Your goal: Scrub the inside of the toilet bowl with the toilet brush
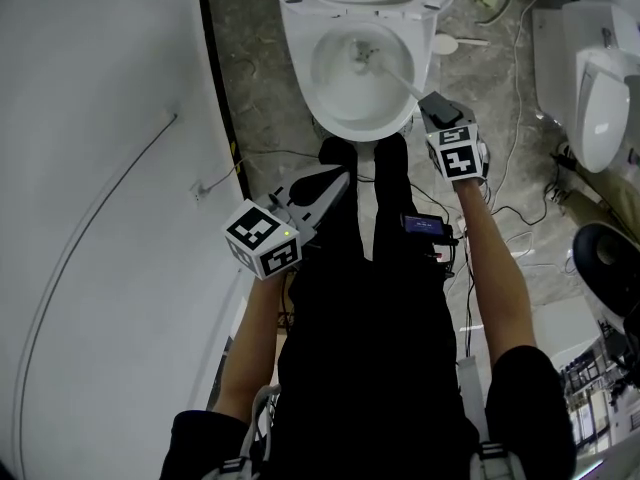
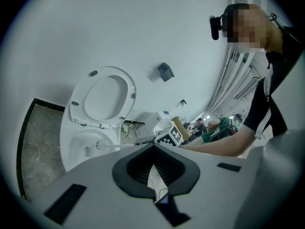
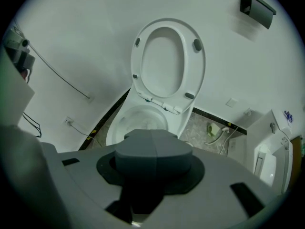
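Observation:
A white toilet (image 1: 335, 118) stands at the top centre with its seat (image 3: 167, 63) raised. The toilet brush (image 1: 362, 54) has its head down inside the bowl (image 3: 141, 120), and its pale handle slants back to my right gripper (image 1: 432, 106), which is shut on it just right of the rim. The left gripper view shows the brush (image 2: 88, 150) in the bowl (image 2: 78, 142) too. In the right gripper view the shut right gripper (image 3: 151, 138) hides the handle. My left gripper (image 1: 335, 184) hangs lower left of the bowl, shut, well apart from the brush; a thin white strip shows at its seam (image 2: 155, 182).
A white wall fills the left, edged by a dark skirting strip (image 1: 213, 78). Cables (image 1: 516, 118) trail over the grey marble floor right of the toilet. A second white toilet (image 1: 603, 103) stands at the far right. A dark box (image 3: 257, 4) is mounted on the wall.

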Demonstrator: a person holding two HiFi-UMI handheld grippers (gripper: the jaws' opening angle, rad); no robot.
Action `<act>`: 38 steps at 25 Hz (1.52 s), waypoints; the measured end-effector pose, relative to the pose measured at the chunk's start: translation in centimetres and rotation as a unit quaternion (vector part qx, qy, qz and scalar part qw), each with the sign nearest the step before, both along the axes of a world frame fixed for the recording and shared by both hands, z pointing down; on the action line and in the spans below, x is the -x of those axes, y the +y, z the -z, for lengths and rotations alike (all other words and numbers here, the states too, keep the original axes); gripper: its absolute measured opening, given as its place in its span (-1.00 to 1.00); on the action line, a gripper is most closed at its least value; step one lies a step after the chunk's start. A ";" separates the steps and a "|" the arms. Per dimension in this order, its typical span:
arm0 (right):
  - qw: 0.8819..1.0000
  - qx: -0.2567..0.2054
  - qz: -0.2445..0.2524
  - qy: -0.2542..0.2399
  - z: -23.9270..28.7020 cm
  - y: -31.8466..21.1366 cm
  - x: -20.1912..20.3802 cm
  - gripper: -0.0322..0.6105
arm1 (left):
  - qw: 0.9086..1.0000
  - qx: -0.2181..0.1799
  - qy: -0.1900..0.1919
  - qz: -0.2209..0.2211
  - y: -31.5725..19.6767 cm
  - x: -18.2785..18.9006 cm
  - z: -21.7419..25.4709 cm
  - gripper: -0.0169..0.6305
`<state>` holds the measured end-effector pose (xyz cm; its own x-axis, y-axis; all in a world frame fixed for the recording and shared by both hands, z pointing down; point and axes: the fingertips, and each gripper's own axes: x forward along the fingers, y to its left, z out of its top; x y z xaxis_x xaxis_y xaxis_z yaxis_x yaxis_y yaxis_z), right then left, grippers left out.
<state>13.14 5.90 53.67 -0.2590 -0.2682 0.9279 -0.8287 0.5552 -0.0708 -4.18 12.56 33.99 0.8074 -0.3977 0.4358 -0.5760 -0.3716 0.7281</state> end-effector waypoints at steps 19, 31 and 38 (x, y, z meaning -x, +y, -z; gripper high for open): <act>0.999 -0.010 -0.037 0.031 -4.4 -3.0 1.2 -0.41 | 0.999 0.033 0.004 -0.006 2.5 0.0 -1.6 -0.92; 0.997 -0.019 -0.064 0.050 -5.7 -5.2 1.5 -0.41 | 0.999 0.041 0.002 0.005 2.3 1.2 -2.1 -0.92; 0.996 -0.016 -0.053 0.064 -6.3 -6.0 2.2 -0.41 | 0.999 0.042 0.003 0.009 2.2 1.6 -2.1 -0.92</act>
<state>10.91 -0.07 60.00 -0.1068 -0.3186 0.9418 -0.8839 0.4642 0.0568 -5.73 14.81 36.07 0.8033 -0.3739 0.4636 -0.5774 -0.2985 0.7599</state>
